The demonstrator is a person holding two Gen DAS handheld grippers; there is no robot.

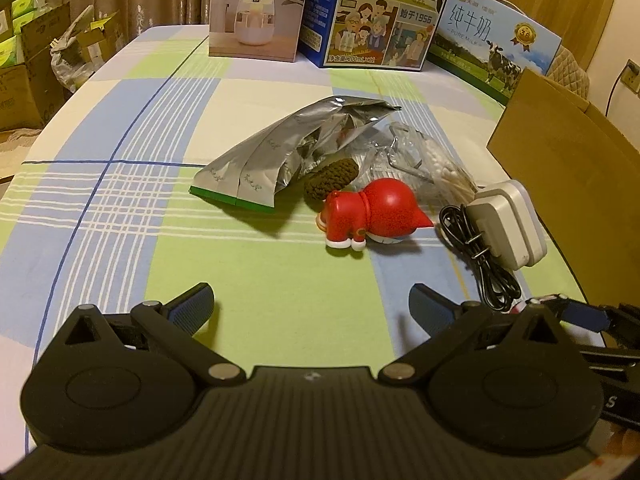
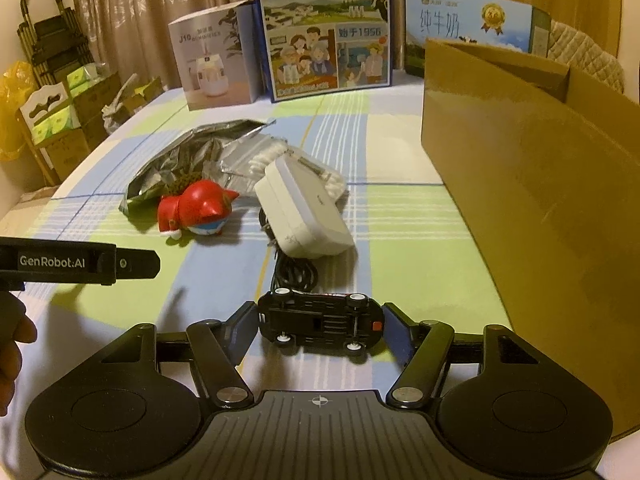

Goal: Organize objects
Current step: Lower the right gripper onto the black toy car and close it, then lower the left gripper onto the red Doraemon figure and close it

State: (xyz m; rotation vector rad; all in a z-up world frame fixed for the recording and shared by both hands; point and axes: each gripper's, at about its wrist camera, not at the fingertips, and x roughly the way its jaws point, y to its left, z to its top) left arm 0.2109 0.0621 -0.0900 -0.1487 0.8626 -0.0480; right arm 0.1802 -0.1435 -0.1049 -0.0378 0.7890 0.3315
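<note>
My right gripper [image 2: 319, 322] is shut on a black toy car [image 2: 318, 320], held on its side with the underside and wheels facing the camera, just above the tablecloth. My left gripper [image 1: 310, 306] stands open over the cloth with nothing between its fingers. Ahead of it lies a red figurine [image 1: 370, 212] on its side, also visible in the right wrist view [image 2: 196, 210]. Behind it are silver foil bags [image 1: 276, 156], a brown knitted piece [image 1: 330, 178] and a clear pack of cotton swabs [image 1: 432, 164]. A white charger [image 2: 302, 212] with a black cable [image 2: 294, 272] lies beside the figurine.
An open cardboard box [image 2: 532, 184] stands at the right of the table. A humidifier box [image 1: 256, 8] and two milk cartons [image 1: 380, 12] line the far edge. A hand [image 2: 12, 344] holds the left gripper body. Cartons and bags are stacked on the floor at the left.
</note>
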